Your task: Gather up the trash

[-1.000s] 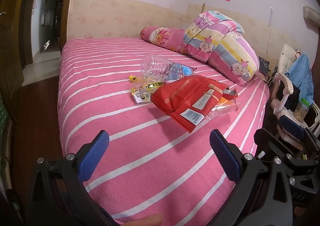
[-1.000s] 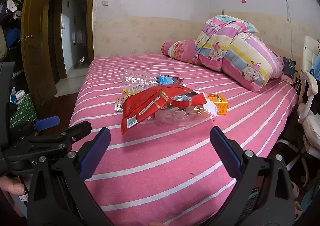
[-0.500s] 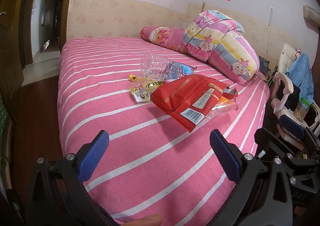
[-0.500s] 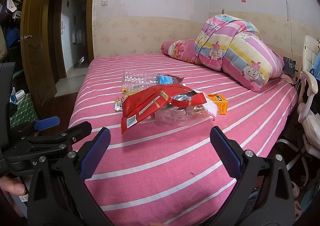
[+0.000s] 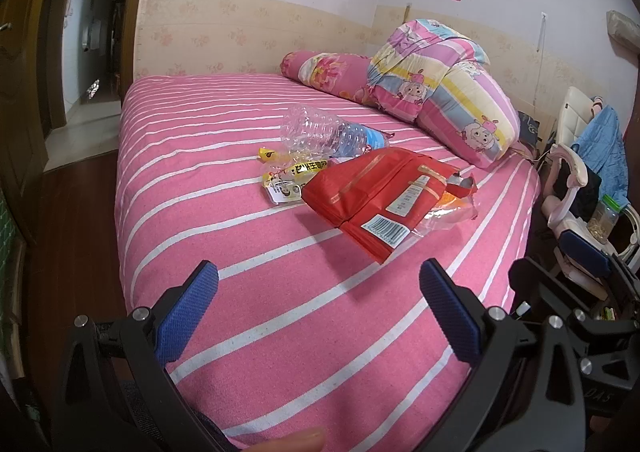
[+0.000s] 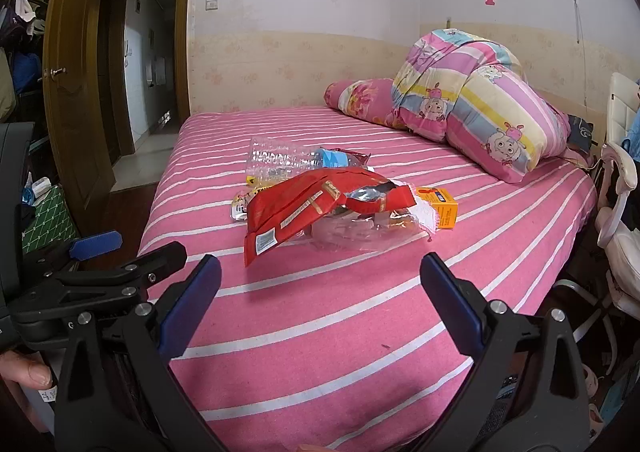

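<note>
Trash is gathered in a loose pile near the middle of the bed (image 5: 168,187), well apart from both grippers. Nearest, the left gripper (image 5: 320,284) and the right gripper (image 6: 320,276) are held above the bed's near edge, each with its blue pads spread wide and nothing between them. Beyond them, a red snack bag (image 5: 376,195) is laid over clear plastic wrapping (image 6: 360,230), with an orange box (image 6: 440,207) touching it. Yellow wrappers (image 5: 288,177) lie just beside the bag, and behind them a crushed clear bottle (image 5: 324,133). A folded quilt (image 6: 476,119) is piled at the far right corner.
</note>
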Motion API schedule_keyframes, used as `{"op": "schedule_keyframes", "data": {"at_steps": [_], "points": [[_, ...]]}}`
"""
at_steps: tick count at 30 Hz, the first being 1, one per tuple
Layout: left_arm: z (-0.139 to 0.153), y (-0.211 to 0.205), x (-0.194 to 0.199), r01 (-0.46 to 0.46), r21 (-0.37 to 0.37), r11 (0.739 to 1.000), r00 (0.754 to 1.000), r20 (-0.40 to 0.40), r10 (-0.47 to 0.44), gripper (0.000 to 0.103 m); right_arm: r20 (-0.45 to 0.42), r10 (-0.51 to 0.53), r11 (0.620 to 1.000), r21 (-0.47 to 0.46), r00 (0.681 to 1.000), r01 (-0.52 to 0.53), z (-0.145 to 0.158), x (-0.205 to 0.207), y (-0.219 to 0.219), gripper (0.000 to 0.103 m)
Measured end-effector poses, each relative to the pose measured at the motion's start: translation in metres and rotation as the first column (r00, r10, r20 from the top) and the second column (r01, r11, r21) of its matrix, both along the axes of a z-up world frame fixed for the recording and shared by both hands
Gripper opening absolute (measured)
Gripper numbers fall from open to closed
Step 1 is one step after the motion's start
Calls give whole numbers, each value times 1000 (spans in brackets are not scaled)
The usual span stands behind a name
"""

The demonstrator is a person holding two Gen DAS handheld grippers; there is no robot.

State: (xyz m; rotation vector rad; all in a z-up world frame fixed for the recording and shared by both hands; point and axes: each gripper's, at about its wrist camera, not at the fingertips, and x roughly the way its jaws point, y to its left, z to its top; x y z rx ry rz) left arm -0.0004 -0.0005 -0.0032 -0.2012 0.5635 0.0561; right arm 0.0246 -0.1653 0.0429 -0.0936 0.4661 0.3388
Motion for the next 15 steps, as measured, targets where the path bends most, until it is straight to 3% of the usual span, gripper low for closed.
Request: {"op": "schedule_keyframes", "data": {"at_steps": [15], "points": [[-4, -1, 0, 2, -1, 1000, 1000, -4, -2, 98, -8, 2, 1000, 1, 1000, -2, 0, 1, 0, 98]]}}
